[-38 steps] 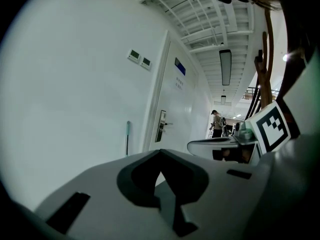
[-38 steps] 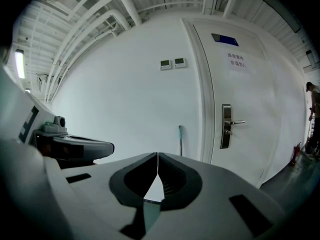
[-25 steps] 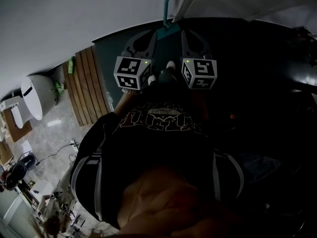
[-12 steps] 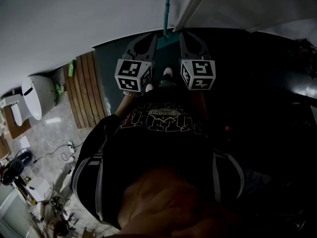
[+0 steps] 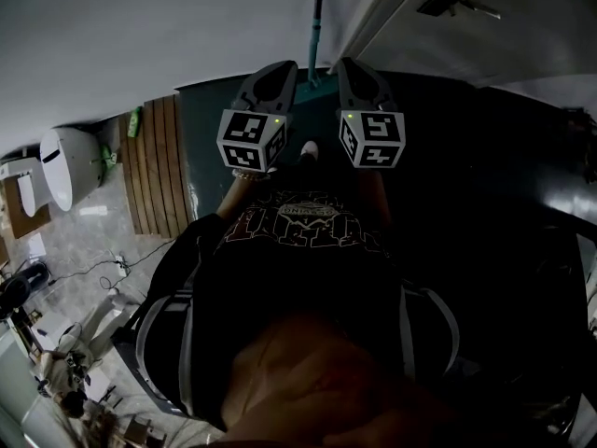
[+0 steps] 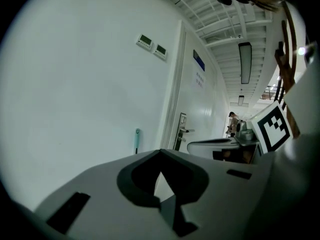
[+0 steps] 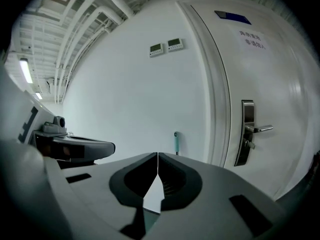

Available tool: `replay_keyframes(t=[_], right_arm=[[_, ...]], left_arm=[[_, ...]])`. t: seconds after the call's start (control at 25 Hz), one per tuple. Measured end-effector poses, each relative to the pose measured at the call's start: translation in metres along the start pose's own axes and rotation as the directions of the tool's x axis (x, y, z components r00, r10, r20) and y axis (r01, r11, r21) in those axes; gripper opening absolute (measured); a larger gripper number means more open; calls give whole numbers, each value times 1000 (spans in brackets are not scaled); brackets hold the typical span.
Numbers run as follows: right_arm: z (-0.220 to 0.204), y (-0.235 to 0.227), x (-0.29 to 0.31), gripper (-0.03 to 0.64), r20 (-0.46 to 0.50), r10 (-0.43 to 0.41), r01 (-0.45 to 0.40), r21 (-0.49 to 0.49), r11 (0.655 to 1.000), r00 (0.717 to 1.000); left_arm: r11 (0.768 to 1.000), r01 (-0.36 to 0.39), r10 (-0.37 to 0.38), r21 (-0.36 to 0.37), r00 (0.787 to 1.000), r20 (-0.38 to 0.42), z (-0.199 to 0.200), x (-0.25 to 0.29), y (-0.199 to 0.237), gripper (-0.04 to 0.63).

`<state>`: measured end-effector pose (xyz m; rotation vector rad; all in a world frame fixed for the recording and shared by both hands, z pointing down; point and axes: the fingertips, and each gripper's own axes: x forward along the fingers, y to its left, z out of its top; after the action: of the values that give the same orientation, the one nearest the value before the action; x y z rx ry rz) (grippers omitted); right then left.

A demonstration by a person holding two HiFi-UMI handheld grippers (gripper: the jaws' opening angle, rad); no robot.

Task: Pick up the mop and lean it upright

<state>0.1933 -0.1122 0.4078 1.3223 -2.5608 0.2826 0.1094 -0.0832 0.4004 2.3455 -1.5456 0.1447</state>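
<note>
Mop [image 7: 176, 143] upright against wall [image 7: 125, 94] | left gripper [image 6: 160, 153] closed, empty | right gripper [image 7: 158, 155] closed, empty

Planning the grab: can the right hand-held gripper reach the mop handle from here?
Likely yes, once opened: nothing stands between the right hand-held gripper and the mop handle by the wall, but its jaws are shut.

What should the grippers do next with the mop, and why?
Probably open the fingers of the right gripper: it and the left gripper are shut and empty, and the teal mop handle stands against the wall ahead, untouched.
</note>
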Motion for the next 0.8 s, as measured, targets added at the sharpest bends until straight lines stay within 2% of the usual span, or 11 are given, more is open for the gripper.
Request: replay_keyframes(t=[0.24, 0.44, 0.64, 0.8], right_arm=[[2, -11, 16, 20, -6, 44, -44, -17, 999, 999], [7, -10, 23, 20, -4, 58, -58, -25, 998, 998], [8, -14, 44, 20, -13, 39, -39, -18, 999, 999], [16, -23, 65, 20, -17, -6, 6, -8, 1000, 1000]], left_arm=[[999, -45, 45, -10, 999, 2, 0, 12, 4, 45], [998, -54, 54, -13, 999, 7, 5, 16, 8, 45], [999, -38, 38, -18, 999, 2, 9, 32, 29, 46], [1000, 8, -8, -7, 1000, -7, 20, 53, 44, 45]])
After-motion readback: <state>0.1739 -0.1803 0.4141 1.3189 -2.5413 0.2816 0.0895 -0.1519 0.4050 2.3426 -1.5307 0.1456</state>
